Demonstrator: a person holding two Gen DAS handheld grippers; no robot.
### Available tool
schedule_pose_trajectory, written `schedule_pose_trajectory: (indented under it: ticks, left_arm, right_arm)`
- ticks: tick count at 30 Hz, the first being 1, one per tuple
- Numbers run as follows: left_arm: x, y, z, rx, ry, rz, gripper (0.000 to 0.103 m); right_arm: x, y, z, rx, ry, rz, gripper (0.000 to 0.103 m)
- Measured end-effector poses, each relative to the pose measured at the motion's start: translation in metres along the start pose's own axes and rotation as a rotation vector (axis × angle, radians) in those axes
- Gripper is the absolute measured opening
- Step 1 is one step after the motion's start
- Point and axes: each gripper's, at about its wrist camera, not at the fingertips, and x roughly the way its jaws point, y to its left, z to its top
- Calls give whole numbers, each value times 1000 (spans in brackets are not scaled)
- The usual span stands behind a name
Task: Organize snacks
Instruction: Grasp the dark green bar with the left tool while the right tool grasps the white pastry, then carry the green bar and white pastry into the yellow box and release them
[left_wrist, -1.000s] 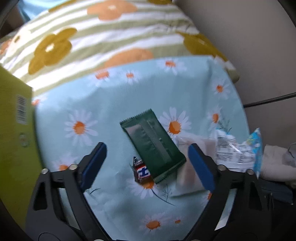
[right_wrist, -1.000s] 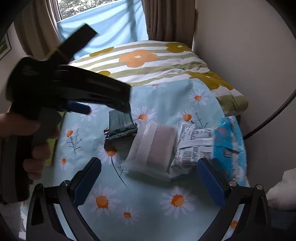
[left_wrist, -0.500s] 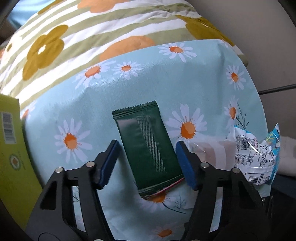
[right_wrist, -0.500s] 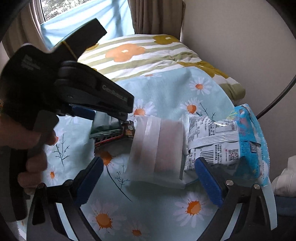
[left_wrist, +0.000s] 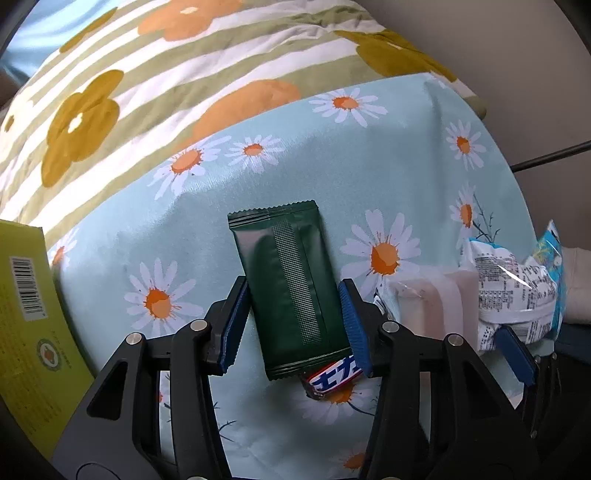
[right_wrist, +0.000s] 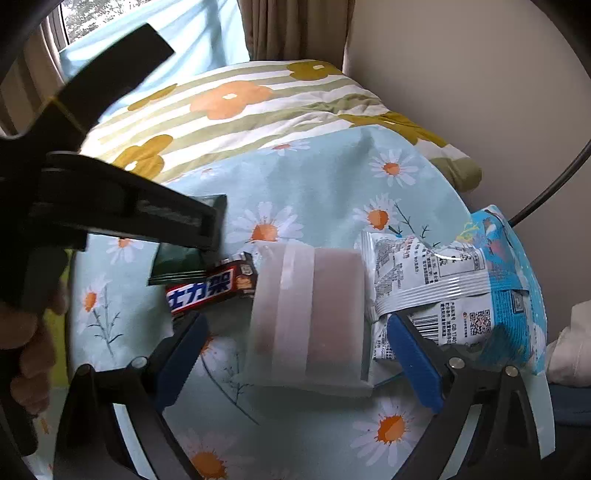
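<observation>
Step in hand: gripping the green packet (left_wrist: 291, 288), which lies on the daisy cloth (left_wrist: 369, 155). My left tool (left_wrist: 293, 325) is narrowed, pads at both long edges; contact looks made, not certain. Candy bar (right_wrist: 212, 288) peeks from under its near end. Next: lift straight, leaving the bar. My right tool (right_wrist: 295, 354), wide open, straddles the pale pack (right_wrist: 310, 314) beside it.

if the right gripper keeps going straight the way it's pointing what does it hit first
Most likely the pale translucent packet, which lies between the open fingers of the right gripper, directly ahead. The blue and white bag sits just to its right. Depth is hard to judge in this fisheye view.
</observation>
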Motion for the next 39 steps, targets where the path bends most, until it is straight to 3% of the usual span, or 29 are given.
schedule_pose_trajectory:
  ticks: [2, 5, 9, 15, 24, 31, 39]
  left_arm:
    - [-3, 0, -1, 5, -13, -3, 45]
    - [-7, 1, 0, 10, -28, -5, 45]
    - [-12, 2, -1, 9, -39, -14, 45]
    - [-18, 4, -1, 11, -54, -25, 45]
    - [-25, 3, -4, 1, -69, -27, 45]
    - [-52, 0, -12, -18, -121, -30, 45]
    - [-123, -1, -26, -80, -262, -37, 45]
  right_arm:
    - [2, 1, 0, -10, -4, -25, 94]
    - [5, 3, -1, -26, 8, -19, 64]
    - [16, 1, -4, -34, 40, -54, 64]
    - [30, -9, -3, 35, 89, 3, 64]
    - [27, -17, -4, 57, 74, 63, 59]
    - [0, -15, -1, 30, 16, 100, 58]
    - [-53, -19, 17, -35, -94, 147, 58]
